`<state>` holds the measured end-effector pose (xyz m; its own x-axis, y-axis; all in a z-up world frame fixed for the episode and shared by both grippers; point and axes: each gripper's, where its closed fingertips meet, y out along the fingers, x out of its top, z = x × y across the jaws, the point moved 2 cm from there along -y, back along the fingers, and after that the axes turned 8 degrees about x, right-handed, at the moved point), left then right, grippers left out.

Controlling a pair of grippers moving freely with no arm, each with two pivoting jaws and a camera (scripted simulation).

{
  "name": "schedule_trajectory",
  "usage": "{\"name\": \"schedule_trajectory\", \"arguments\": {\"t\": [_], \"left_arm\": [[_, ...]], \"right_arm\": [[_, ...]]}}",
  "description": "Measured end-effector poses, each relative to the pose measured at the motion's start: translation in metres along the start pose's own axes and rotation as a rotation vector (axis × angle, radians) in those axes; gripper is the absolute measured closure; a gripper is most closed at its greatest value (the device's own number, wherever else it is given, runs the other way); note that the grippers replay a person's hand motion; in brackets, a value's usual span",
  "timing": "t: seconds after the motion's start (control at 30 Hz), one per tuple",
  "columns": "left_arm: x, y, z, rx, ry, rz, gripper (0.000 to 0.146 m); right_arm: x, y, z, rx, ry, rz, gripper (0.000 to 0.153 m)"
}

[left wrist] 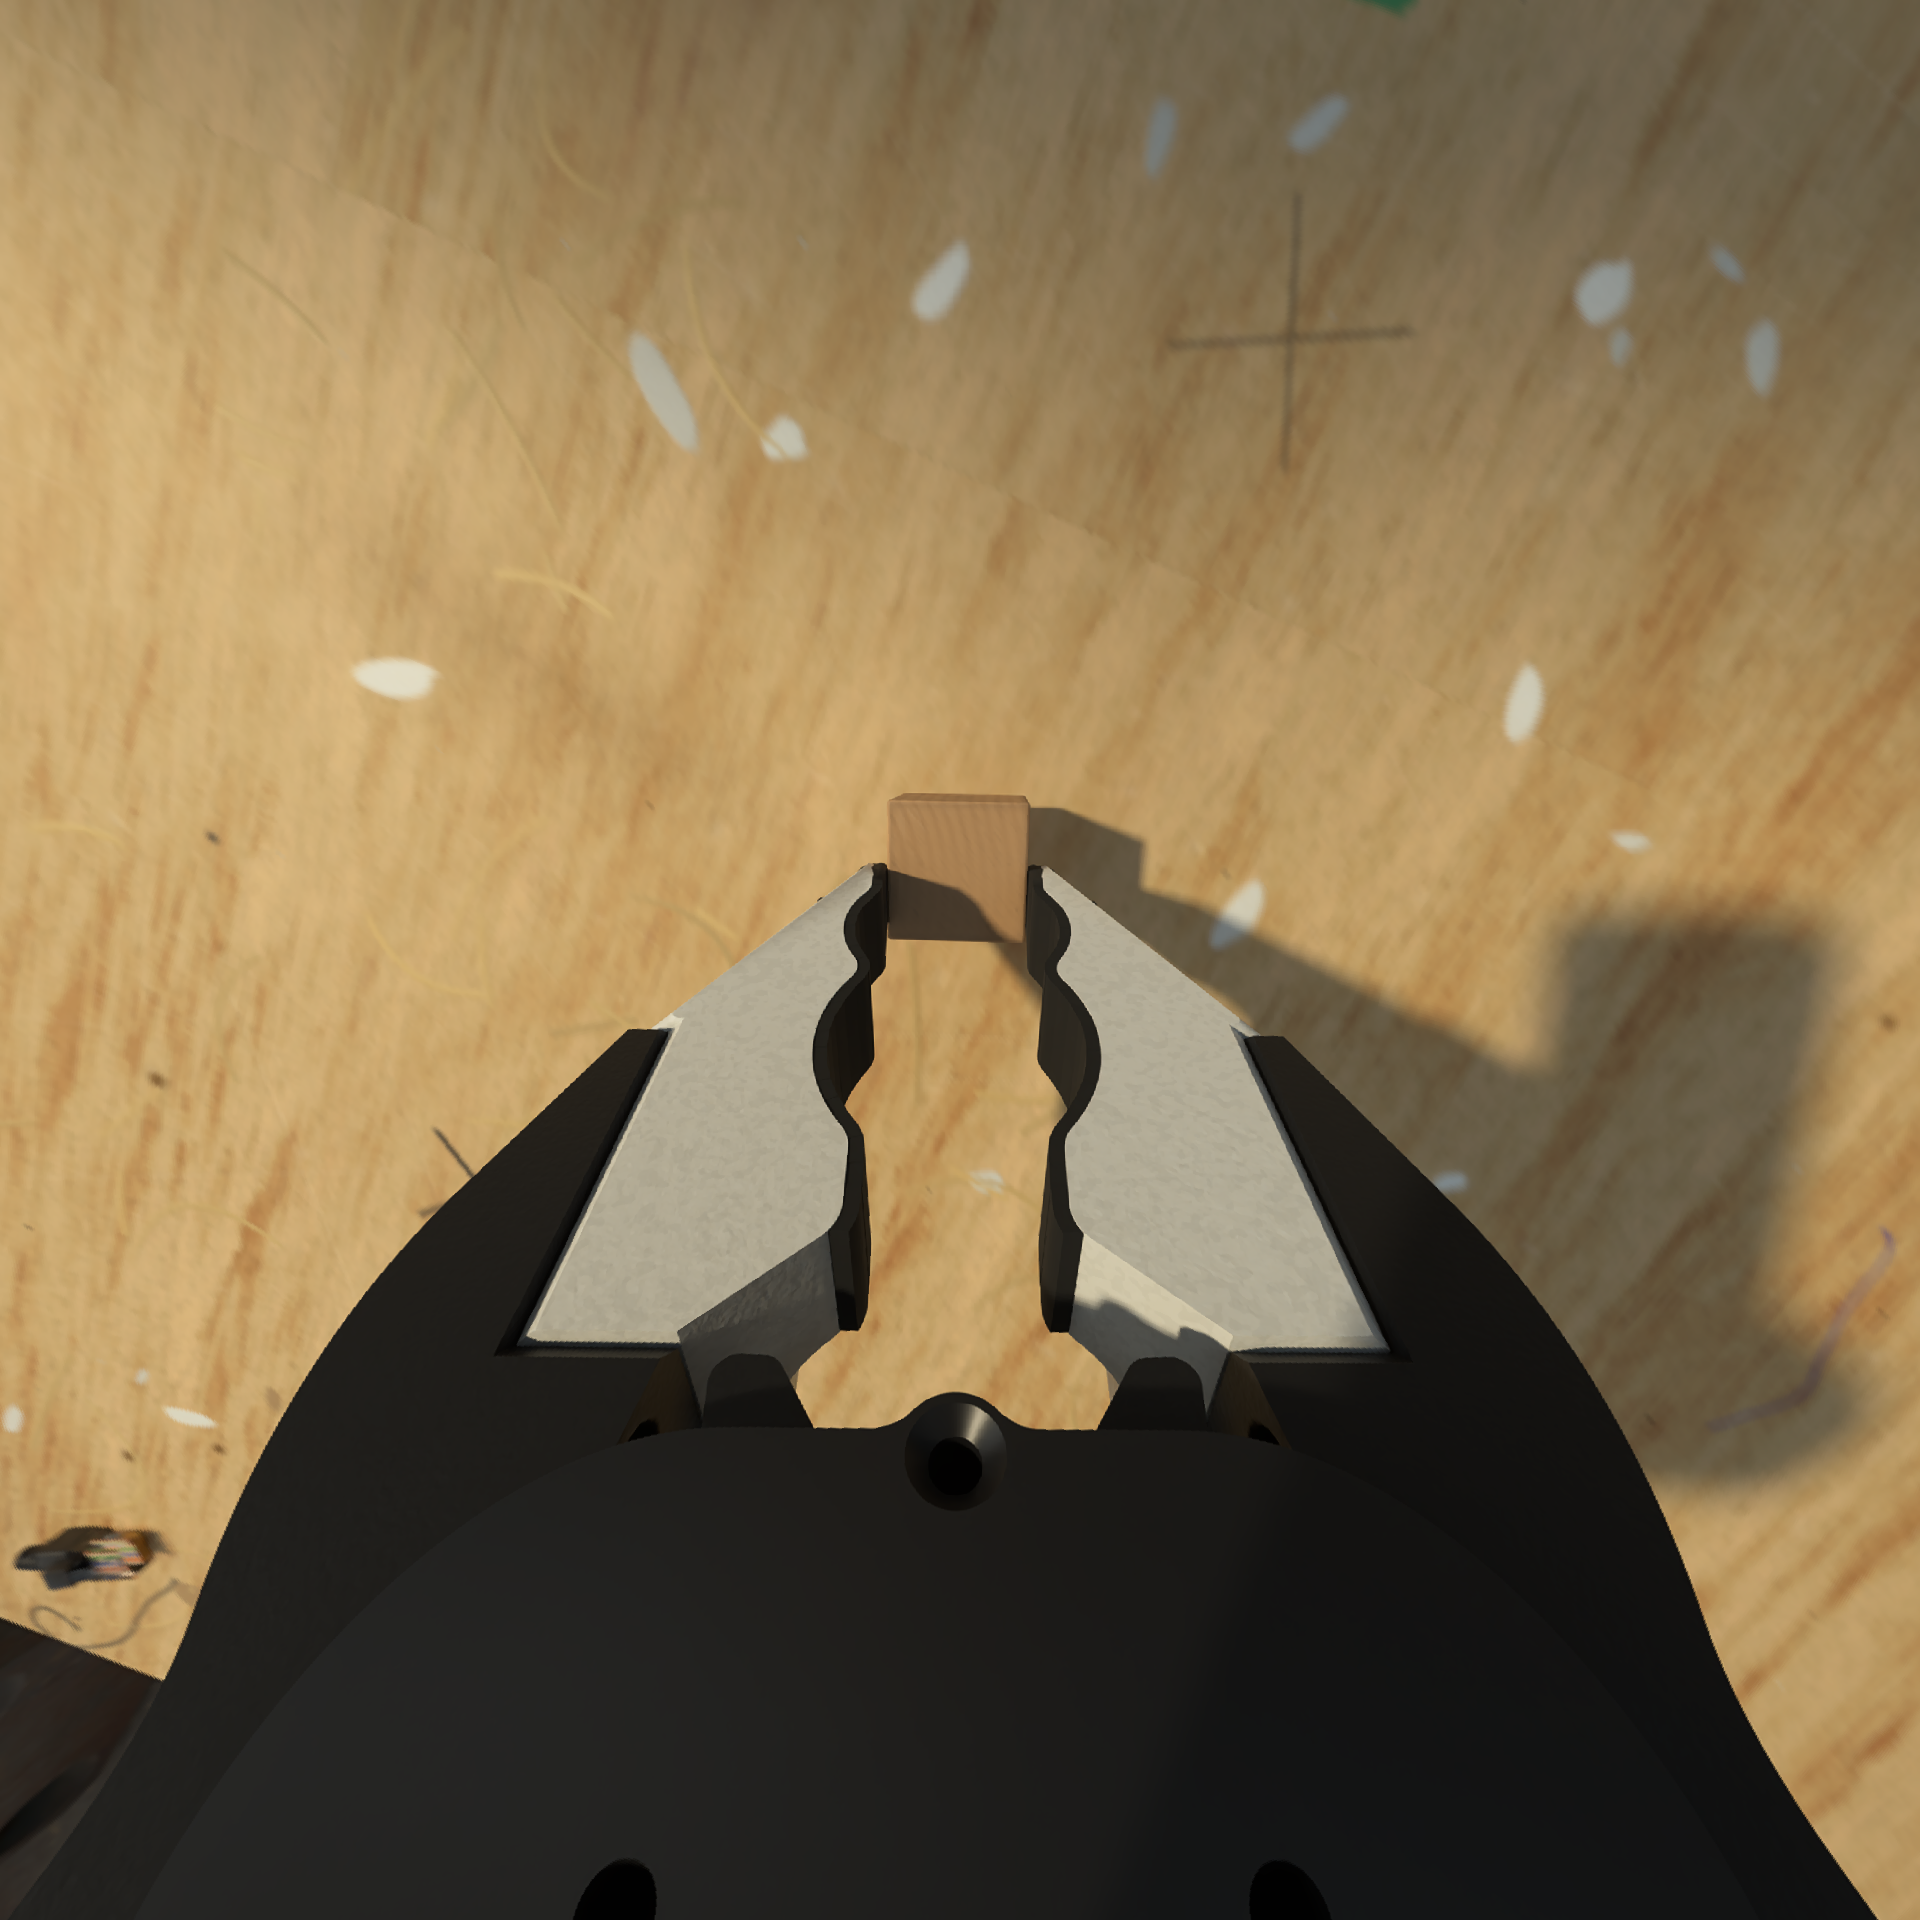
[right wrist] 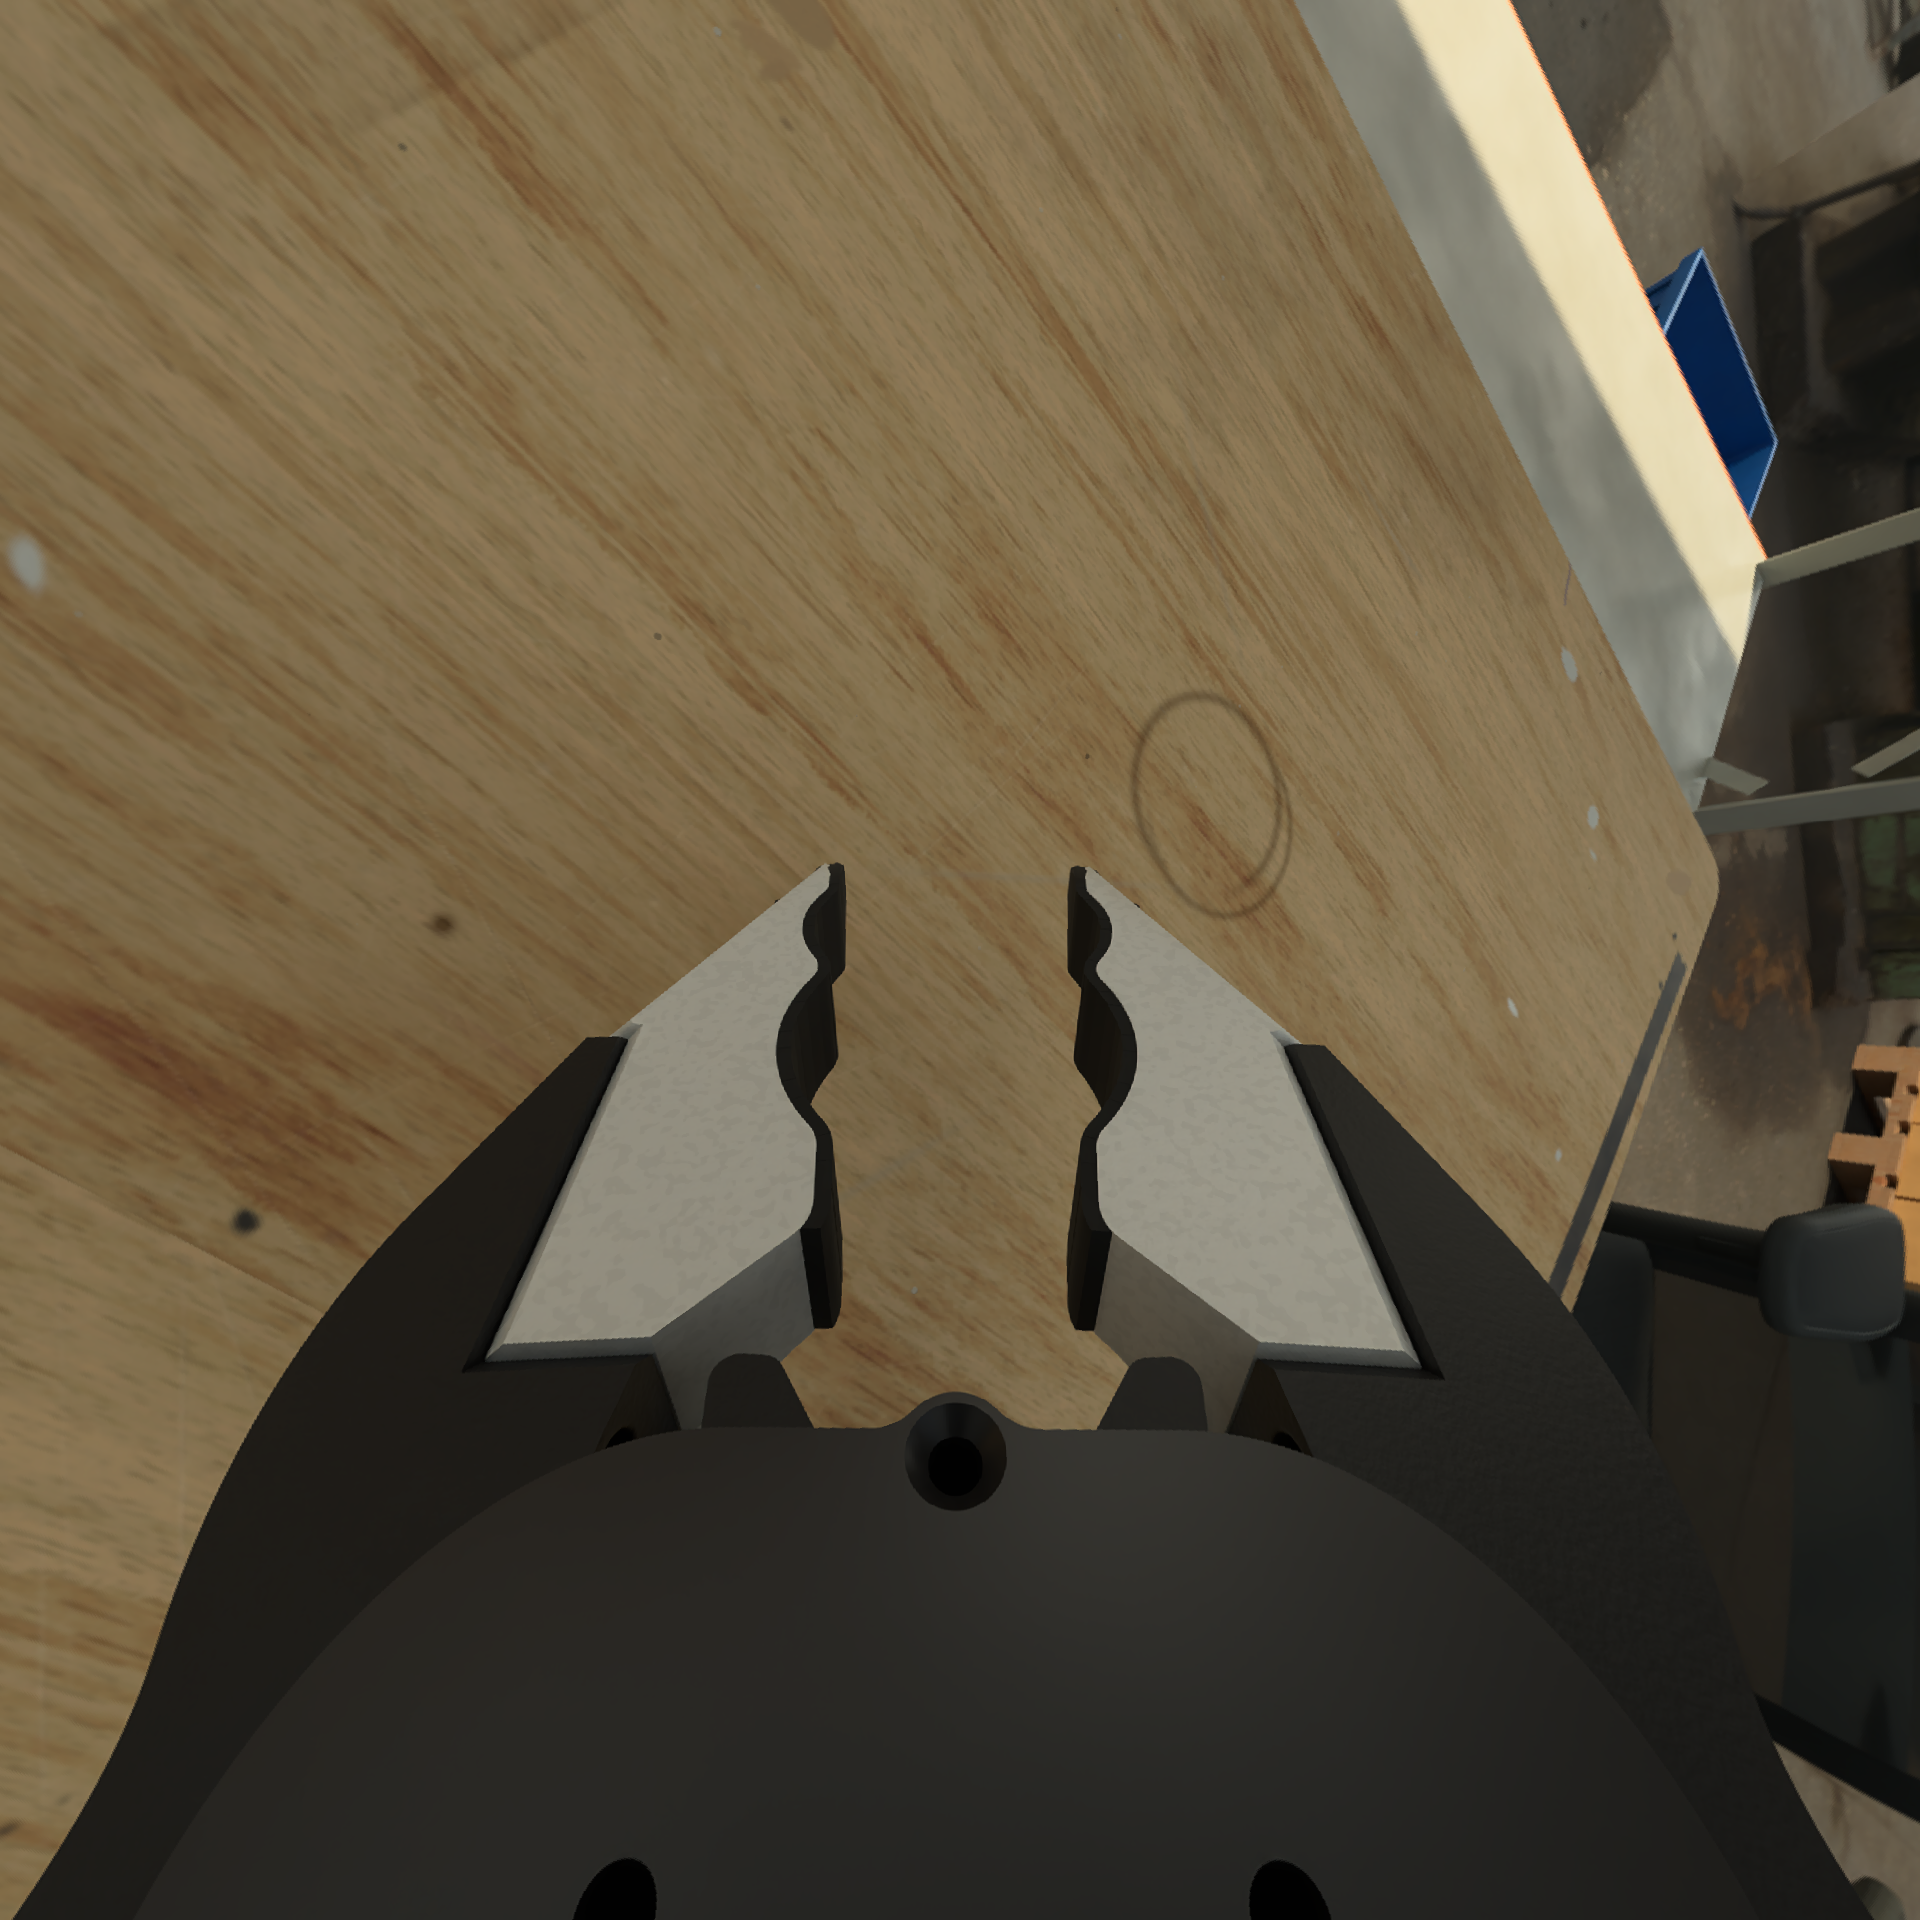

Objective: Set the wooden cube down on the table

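A small light wooden cube (left wrist: 958,847) sits between the fingertips of my left gripper (left wrist: 958,894). The jaws are closed against its two sides, so the gripper is shut on the cube. The cube's shadow starts right at its right side on the wooden table (left wrist: 416,468), so it is at or just above the surface. I cannot tell whether it touches. My right gripper (right wrist: 956,883) is open and empty over bare tabletop (right wrist: 520,468). The cube does not show in the right wrist view.
A pencilled cross (left wrist: 1288,332) and white paint flecks (left wrist: 661,390) mark the table ahead. A small dark scrap (left wrist: 88,1555) lies at lower left. In the right wrist view, a drawn circle (right wrist: 1210,805), the table's right edge (right wrist: 1621,748), a blue bin (right wrist: 1714,384) and cardboard boxes (right wrist: 1886,1132) beyond it.
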<state>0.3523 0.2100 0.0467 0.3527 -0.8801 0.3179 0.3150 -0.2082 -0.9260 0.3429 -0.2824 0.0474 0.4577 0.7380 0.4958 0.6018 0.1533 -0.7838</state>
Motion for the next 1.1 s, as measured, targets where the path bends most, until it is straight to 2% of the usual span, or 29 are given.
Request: {"name": "schedule_trajectory", "arguments": {"t": [0.23, 0.47, 0.77, 0.87, 1.1], "left_arm": [[0.033, 0.019, 0.032, 0.129, 0.011, -0.044, 0.120], [0.039, 0.024, 0.043, 0.157, 0.040, -0.051, 0.120], [0.038, 0.025, 0.043, 0.095, 0.064, -0.059, 0.120], [0.039, 0.027, 0.043, 0.123, 0.080, -0.064, 0.120], [0.037, 0.032, 0.044, 0.219, 0.146, -0.036, 0.120]], "right_arm": [[0.002, 0.001, 0.001, -0.030, 0.033, -0.033, 0.109], [0.009, 0.004, 0.002, -0.038, 0.009, -0.056, 0.109], [0.042, 0.016, 0.013, 0.047, -0.103, -0.059, 0.113], [0.045, 0.019, 0.012, 0.097, -0.137, -0.013, 0.120], [0.046, 0.024, 0.005, 0.191, -0.097, 0.042, 0.122]]}}
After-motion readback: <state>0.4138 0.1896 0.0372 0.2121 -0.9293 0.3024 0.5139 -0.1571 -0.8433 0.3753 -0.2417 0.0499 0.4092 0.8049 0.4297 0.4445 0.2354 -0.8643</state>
